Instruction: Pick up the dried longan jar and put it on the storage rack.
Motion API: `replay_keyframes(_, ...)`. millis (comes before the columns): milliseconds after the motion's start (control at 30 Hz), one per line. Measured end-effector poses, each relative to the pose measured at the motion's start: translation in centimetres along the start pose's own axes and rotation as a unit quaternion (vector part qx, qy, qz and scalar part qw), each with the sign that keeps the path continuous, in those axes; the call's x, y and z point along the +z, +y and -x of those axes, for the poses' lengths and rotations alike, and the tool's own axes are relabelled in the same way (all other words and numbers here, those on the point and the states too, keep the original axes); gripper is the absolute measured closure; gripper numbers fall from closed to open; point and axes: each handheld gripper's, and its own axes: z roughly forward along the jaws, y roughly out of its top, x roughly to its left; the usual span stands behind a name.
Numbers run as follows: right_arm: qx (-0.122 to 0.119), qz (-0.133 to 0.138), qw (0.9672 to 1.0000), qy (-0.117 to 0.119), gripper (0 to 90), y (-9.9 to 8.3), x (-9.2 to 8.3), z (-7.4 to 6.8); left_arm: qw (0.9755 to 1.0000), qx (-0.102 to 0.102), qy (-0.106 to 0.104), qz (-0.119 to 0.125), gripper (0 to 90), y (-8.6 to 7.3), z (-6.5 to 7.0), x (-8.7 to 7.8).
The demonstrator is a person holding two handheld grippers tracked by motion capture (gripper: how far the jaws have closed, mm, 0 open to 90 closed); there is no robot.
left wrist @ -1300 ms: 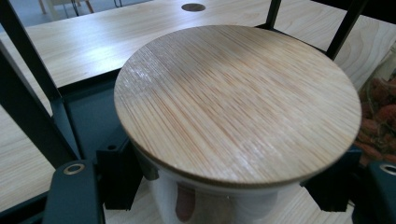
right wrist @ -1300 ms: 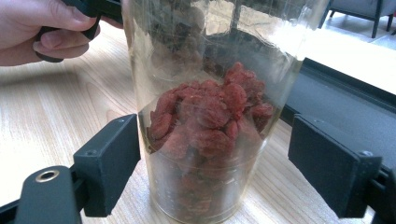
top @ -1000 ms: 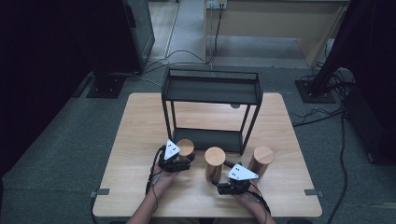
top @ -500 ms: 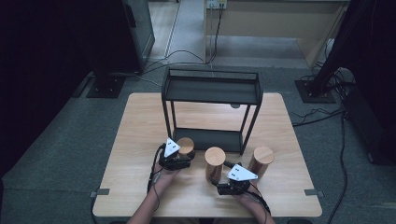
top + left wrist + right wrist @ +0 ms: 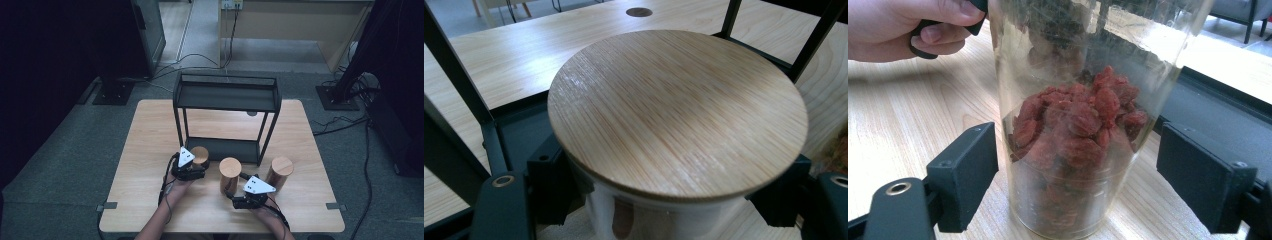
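Your left claw (image 5: 192, 167) is clamped on the left jar (image 5: 676, 112), near the rack (image 5: 226, 97) on the tabletop (image 5: 150, 125). Your right claw (image 5: 1098, 175) stands apart around the middle jar (image 5: 1073, 125), untouching. Likely next: close, then lift both onto the rack.

Left gripper (image 5: 189, 169) — black body, white three-cornered plate on top with small dark dots, black cable trailing back along forearm. Right gripper (image 5: 251, 196) — same build, same plate, black cable looping beside wrist. Jaws in gripper views: matte black, blocky square pads (image 5: 964, 175), round metal-rimmed screw hole on each arm near base. Forearms bare, no sleeves visible. Left hand (image 5: 908, 27) bare, no glove.
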Motion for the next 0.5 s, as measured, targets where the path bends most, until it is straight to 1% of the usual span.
replay_keyframes(200,0.000,0.000,1.0000,0.000,16.5,0.01,0.00,-0.01,0.9999,-0.004,0.010,0.005,25.6,0.15,0.49,0.37)
replay_keyframes(267,0.000,0.000,1.0000,0.000,16.5,0.00,0.00,-0.02,0.9999,-0.007,0.011,0.006,25.7,0.19,0.48,0.46)
replay_keyframes(500,-0.001,-0.001,1.0000,-0.001,16.5,0.02,0.01,-0.04,0.9998,-0.006,0.018,0.006,25.6,0.47,0.59,0.78)
